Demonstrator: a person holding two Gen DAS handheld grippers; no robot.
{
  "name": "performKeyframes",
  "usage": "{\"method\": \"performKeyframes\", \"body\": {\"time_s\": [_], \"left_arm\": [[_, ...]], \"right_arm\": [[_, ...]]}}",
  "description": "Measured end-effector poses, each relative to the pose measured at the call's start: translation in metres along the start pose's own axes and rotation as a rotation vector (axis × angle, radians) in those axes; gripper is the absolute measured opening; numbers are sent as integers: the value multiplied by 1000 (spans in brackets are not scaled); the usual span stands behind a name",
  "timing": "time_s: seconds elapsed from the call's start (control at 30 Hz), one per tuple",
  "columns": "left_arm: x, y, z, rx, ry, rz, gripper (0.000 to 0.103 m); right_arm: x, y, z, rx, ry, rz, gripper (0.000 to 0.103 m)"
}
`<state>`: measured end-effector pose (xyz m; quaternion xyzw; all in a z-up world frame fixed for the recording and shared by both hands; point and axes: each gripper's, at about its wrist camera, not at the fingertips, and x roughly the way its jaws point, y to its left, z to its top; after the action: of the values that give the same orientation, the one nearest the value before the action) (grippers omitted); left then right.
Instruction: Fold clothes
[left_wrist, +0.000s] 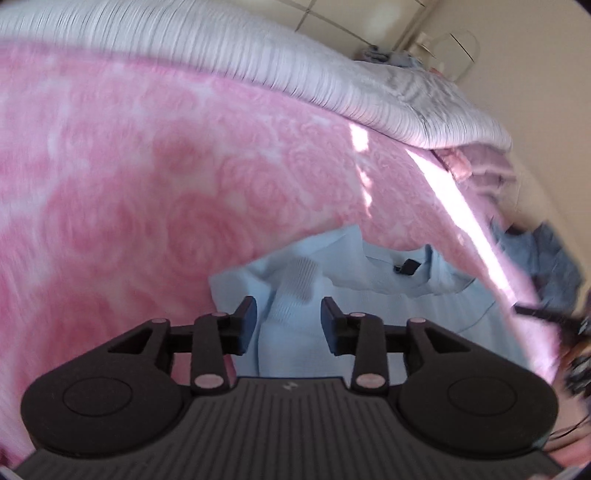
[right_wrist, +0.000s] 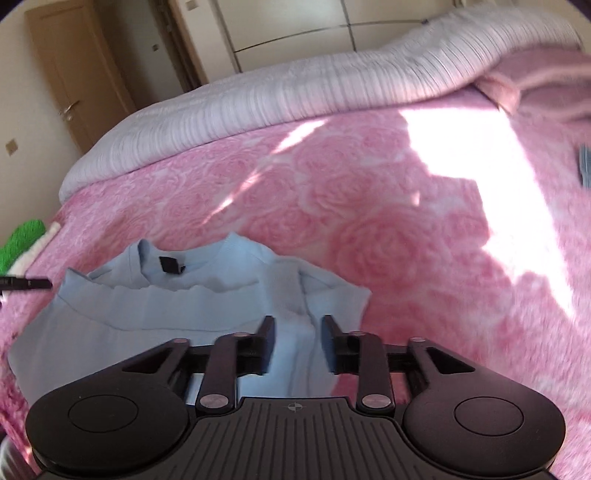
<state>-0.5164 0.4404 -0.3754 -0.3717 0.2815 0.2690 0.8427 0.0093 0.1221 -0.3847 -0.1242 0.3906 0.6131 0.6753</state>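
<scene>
Fold part done: top lay lower centre on the blanket, sleeves apparently tucked in.
Left gripper and right gripper both gaped, empty; final fold probably left.

sweater on blanket, duvet behind

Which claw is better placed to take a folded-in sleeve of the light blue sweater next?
Neither clearly: the left claw and right claw are both open, each with a sleeve of the sweater between its fingers.
</scene>
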Motion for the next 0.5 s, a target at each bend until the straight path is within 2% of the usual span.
{"method": "performKeyframes", "body": {"time_s": [0.13,0.3,0.43,0.5], "left_arm": [[12,7,0,-33,11,-19,33],[24,0,1,39,32,-10,33],[34,-1,-5,83,56,5,33],[37,-2,-9,105,62,10,33]], "right_arm": [[-4,-18,1,98,-20,72,40],[1,-26,9,148,-35,134,40],[21,-30,8,156,24,168,40],[33,-31,5,150,51,143,40]]}}
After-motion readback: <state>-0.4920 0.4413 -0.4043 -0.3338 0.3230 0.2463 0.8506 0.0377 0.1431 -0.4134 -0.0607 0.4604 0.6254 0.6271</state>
